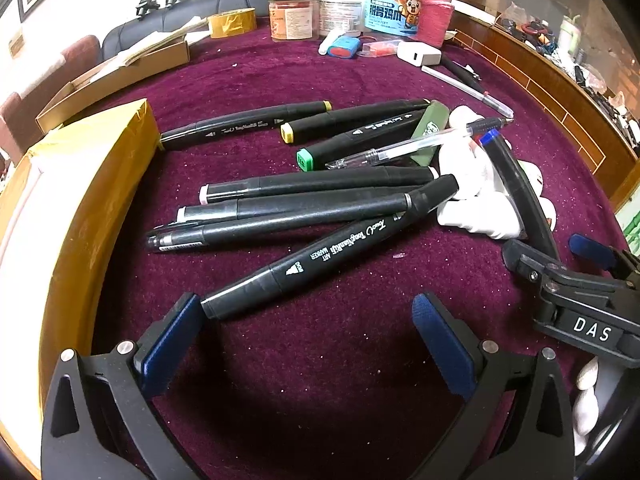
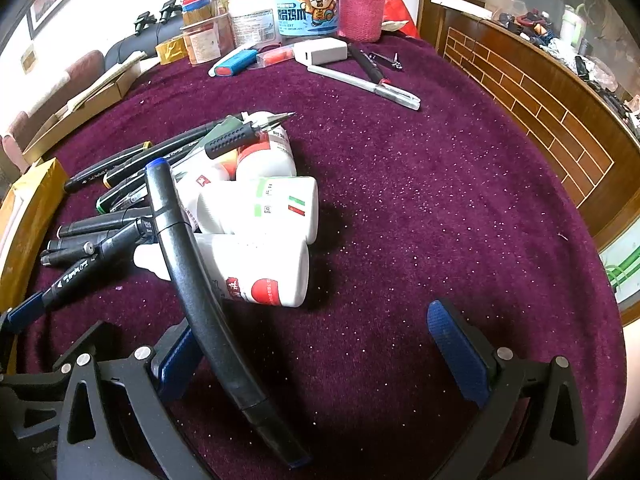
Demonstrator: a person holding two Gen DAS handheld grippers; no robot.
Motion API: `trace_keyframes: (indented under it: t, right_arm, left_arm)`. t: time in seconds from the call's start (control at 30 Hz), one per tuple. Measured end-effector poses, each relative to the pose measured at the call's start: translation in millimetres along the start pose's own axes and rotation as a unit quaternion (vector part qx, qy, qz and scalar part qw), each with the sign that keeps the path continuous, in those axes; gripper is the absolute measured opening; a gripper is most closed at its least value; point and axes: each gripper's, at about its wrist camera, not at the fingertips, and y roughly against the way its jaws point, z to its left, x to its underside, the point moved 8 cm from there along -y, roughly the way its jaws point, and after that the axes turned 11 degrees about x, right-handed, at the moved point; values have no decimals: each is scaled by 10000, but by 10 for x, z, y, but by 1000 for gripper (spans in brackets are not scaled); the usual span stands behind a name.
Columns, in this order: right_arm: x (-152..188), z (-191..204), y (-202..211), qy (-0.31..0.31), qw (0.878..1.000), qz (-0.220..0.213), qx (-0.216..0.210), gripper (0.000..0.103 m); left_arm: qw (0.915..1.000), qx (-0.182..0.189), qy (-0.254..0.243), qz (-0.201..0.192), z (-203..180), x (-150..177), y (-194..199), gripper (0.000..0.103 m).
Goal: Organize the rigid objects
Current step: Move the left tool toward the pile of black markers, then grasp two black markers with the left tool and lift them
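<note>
1. Between our left gripper [image 1: 306, 336] pads we see only bare purple cloth [image 1: 320, 380]; the jaws stand spread wide and grasp nothing.
2. Against the tip of the left-hand pad [image 1: 172, 340] rests the butt of a black art marker [image 1: 320, 256], which slants away ahead and to the right. We judge it the nearest candidate for a pick, since its free end already lies at the finger.
3. Ahead of those fingers lies the marker pile [image 1: 312, 196], roughly parallel, with a clear ballpoint pen [image 1: 400, 148] across its far side. Left of the fingers stands a yellow-taped box [image 1: 92, 184], a likely destination, though we cannot confirm this.
4. Our right gripper [image 2: 320, 360] is likewise released, jaws far apart. A blue-capped marker [image 2: 200, 280] runs just inside its left pad [image 2: 176, 364], propped on the white bottles [image 2: 260, 240]; we cannot tell whether it touches the pad.
5. Right of that marker, between the pads, the cloth is bare.
</note>
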Motion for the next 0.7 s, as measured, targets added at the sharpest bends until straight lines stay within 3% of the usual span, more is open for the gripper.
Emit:
trace_keyframes:
  t: [0.1,0.23,0.3,0.43,0.7]
  right_arm:
    - [19,-59,97,-144,9994,99,-292,95]
    - [-31,-292,524,-409,9961,-724,-311,95]
    - [-92,-387,617,-619,9921,-966,-511,95]
    - [-265,-589,478,-1400,9800,-1034,-965,95]
    - [-253,-709,180,-2113,9637,-891,-1370,95]
  left_arm:
    - [9996,259,-68,53,11,12,43,102]
    - [9974,690,-2,-198,56,-6,310,99]
    - [9969,581,-139,-503,103,-56,477,99]
    - [9963,542,-162,-654,198,-150,614,99]
    - [9974,242,-557,-387,310,-347,389,99]
